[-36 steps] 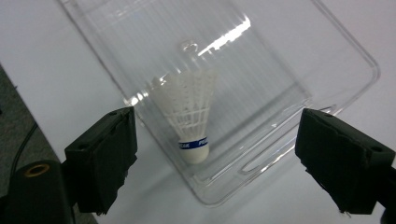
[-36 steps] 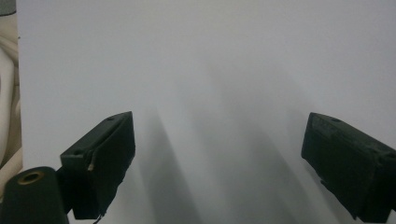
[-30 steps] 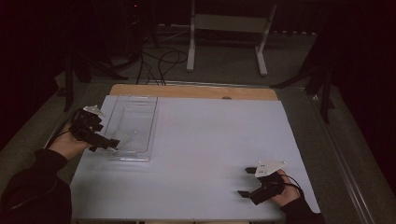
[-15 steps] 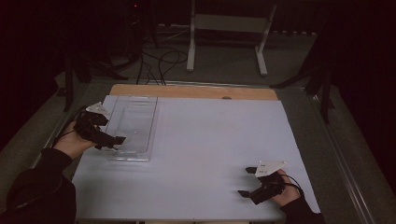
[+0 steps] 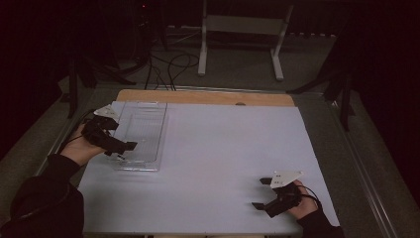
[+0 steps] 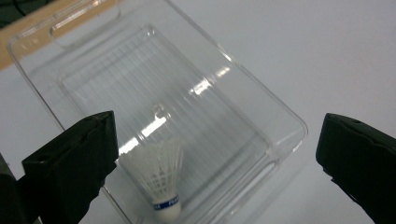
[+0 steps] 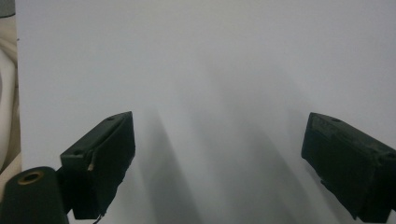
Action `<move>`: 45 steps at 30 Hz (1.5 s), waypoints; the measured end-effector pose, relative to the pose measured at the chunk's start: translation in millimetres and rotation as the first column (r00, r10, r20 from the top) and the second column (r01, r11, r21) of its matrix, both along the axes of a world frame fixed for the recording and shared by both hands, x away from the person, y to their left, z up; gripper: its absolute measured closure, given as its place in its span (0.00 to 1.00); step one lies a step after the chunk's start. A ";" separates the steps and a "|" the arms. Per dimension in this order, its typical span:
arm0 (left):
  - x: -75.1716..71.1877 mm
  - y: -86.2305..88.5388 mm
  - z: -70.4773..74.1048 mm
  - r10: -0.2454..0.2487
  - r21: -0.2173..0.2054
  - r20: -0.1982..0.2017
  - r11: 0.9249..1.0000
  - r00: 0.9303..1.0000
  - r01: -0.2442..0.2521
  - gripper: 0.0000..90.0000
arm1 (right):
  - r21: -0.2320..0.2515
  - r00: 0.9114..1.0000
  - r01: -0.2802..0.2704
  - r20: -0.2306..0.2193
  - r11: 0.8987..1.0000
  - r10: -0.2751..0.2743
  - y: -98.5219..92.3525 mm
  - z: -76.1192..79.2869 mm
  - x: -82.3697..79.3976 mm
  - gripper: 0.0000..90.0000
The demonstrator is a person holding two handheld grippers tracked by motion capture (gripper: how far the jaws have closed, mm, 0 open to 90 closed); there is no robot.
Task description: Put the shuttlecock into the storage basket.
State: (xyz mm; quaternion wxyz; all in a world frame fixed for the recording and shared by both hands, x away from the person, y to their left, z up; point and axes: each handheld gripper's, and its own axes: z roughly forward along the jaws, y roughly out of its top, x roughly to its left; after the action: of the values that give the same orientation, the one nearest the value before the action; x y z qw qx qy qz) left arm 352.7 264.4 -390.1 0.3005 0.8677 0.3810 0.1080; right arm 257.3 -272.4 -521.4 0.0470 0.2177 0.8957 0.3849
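Shuttlecock (image 6: 161,179) inside clear tray (image 6: 261,107), cork toward camera, feathers toward tray's far end. Left tool (image 6: 215,163) wide, empty; right tool (image 7: 217,163) wide.

clear ribbed tray (image 6: 224,126), white shuttlecock (image 6: 161,179), blue band

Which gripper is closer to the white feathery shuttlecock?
Left. The left gripper hovers open right over the white feathered shuttlecock in the clear plastic tray; the right gripper rests far across the table.

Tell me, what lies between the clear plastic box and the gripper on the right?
Nothing: in the high view, only bare white table cover separates the clear plastic box from the right gripper.
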 end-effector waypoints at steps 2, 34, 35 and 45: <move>0.7 -2.3 1.1 -0.007 -0.013 0.000 1.000 1.000 0.007 0.00 | -0.001 1.000 0.000 -0.001 1.000 0.000 0.0 -0.1 0.1 0.11; -5.8 -55.1 9.6 -0.198 -0.087 0.046 0.976 0.979 0.201 0.00 | 0.002 1.000 -0.001 0.002 1.000 0.001 0.2 1.1 -1.4 0.11; -6.7 -57.0 9.8 -0.206 -0.090 0.047 0.974 0.977 0.209 0.00 | 0.001 1.000 0.000 0.002 1.000 0.000 0.2 1.1 -1.4 0.11; -16.2 -74.9 8.9 -0.268 -0.103 0.068 0.956 0.961 0.273 0.00 | 0.004 1.000 -0.005 0.003 1.000 0.005 0.3 1.4 -1.6 0.11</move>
State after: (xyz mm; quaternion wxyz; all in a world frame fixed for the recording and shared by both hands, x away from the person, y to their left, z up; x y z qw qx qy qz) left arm 336.5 189.4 -381.2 0.3704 0.8903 0.2561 0.0673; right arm 255.7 -272.2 -520.0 0.0469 0.2152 0.8954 0.3871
